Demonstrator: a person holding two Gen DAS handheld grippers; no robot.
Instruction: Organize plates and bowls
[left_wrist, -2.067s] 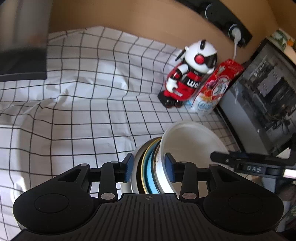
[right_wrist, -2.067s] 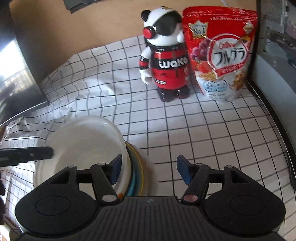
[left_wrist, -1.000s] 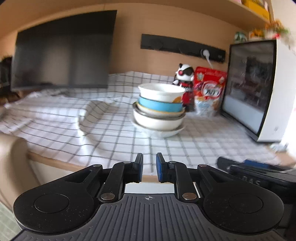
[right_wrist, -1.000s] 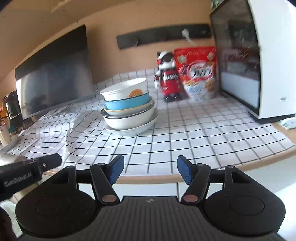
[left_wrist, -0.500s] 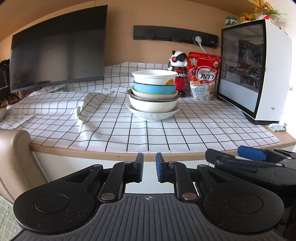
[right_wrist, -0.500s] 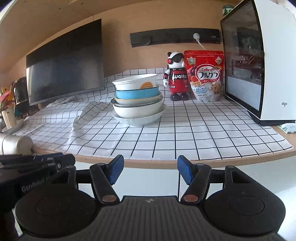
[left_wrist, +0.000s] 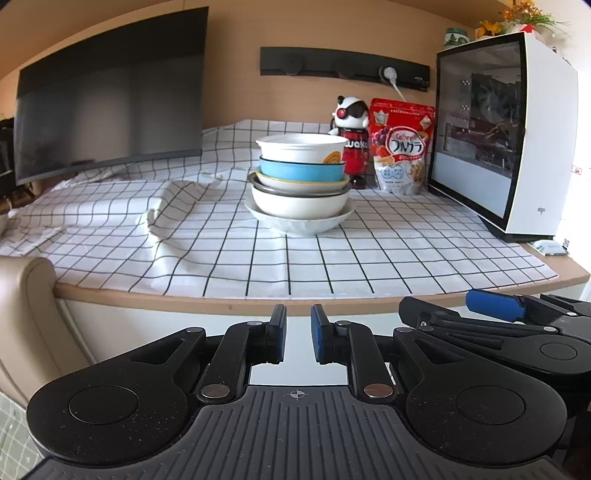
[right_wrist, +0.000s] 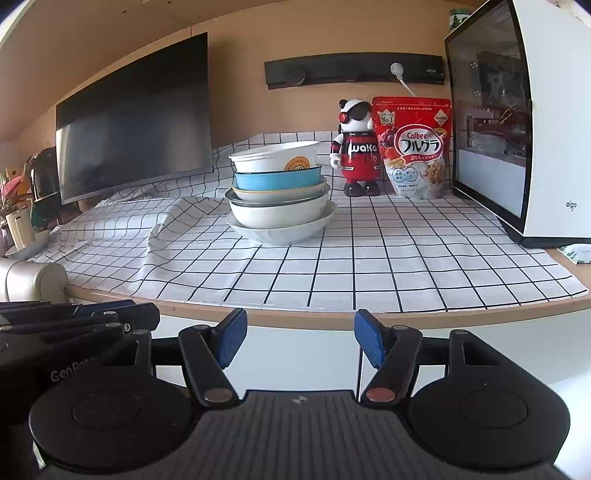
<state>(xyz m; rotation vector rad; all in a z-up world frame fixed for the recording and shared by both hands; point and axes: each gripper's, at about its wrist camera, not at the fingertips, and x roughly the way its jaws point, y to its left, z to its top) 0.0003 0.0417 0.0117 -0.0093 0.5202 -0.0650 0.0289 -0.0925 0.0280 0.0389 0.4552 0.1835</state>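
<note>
Left wrist view: left gripper (left_wrist: 297, 339), jaws nearly together and empty, and right gripper (right_wrist: 297, 341), spread and empty, hang off the counter; the bowl stack (left_wrist: 300, 184) sits at twelve o'clock. Judged stacked; keep both clear.

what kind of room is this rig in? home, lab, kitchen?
Most likely a home desk or a staged home-style setup, not a real kitchen: a large dark monitor and a white glass-sided PC case sit on the checked cloth with the stack of bowls, a cereal bag and a toy robot.
</note>
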